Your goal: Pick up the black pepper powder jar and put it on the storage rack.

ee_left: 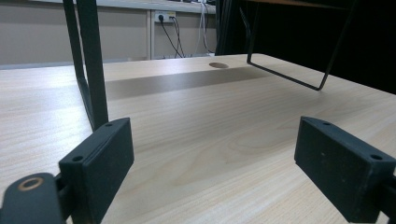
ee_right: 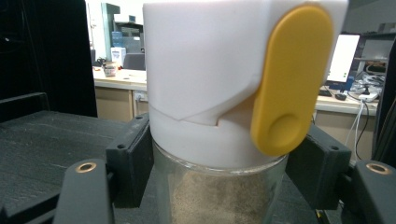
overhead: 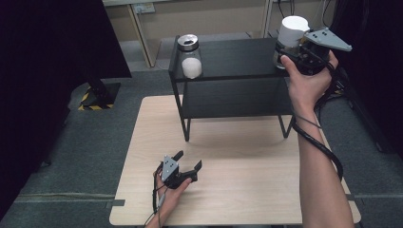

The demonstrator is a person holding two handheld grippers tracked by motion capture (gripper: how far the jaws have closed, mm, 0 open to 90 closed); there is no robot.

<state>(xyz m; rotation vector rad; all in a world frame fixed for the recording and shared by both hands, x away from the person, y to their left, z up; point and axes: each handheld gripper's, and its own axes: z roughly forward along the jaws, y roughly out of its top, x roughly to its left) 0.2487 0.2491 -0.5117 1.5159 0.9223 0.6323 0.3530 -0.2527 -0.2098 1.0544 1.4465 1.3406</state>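
Note:
A glass shaker jar [overhead: 289, 39] with a white lid and a yellow flip tab [ee_right: 289, 79] holds a brownish powder. My right gripper [overhead: 290, 56] is shut on it just below the lid [ee_right: 205, 70], over the right end of the black shelf's top [overhead: 237, 57]; whether the jar rests on the shelf I cannot tell. A second glass jar [overhead: 190, 57] with a metal lid and white contents stands at the shelf's left end. My left gripper [overhead: 187, 164] lies low on the wooden table [overhead: 237, 180], open, with nothing between its pads [ee_left: 98, 163].
The black two-level shelf stands at the far side of the table; its thin legs [ee_left: 91, 65] rise just ahead of the left gripper. A round cable hole [ee_left: 218, 65] sits in the tabletop. Grey carpet floor surrounds the table, and a black curtain hangs at the left.

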